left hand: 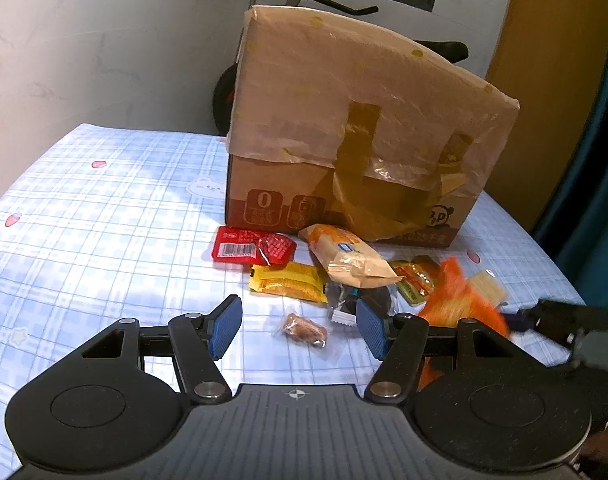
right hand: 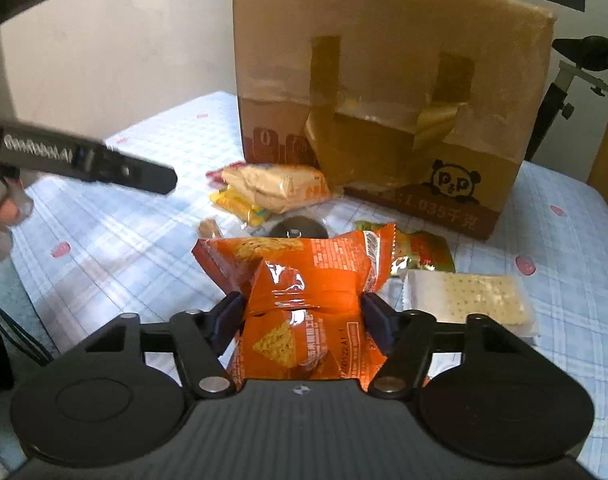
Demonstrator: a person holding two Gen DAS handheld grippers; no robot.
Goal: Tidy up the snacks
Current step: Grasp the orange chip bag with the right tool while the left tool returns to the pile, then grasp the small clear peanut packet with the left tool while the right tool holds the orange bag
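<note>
The right tool (right hand: pixel 302 312) is clamped on the orange chip packet (right hand: pixel 304 276): its two dark pads press into the crinkled foil from either side, and the packet bulges up and forward between them. Just beyond its right finger lies a clear-wrapped cracker pack (right hand: pixel 467 300), and ahead of that a green and red sachet (right hand: pixel 423 250). Straight ahead stands the taped cardboard box (right hand: pixel 383 92), with a beige biscuit pack (right hand: pixel 280 188) and a yellow packet (right hand: pixel 240 206) lying before it to the tool's front left. The left tool (left hand: pixel 298 326) hangs with its blue pads apart and nothing between them; a small brown wrapped sweet (left hand: pixel 304 328) lies on the checked cloth (left hand: pixel 104 220) just beyond its gap, and a red packet (left hand: pixel 252 246) farther ahead. The step in hand looks like the pick-up of the orange packet. Next, I judge, it must be lifted clear of its neighbours and carried to the box, whose top appears taped shut from here, so where it goes is unclear.
</note>
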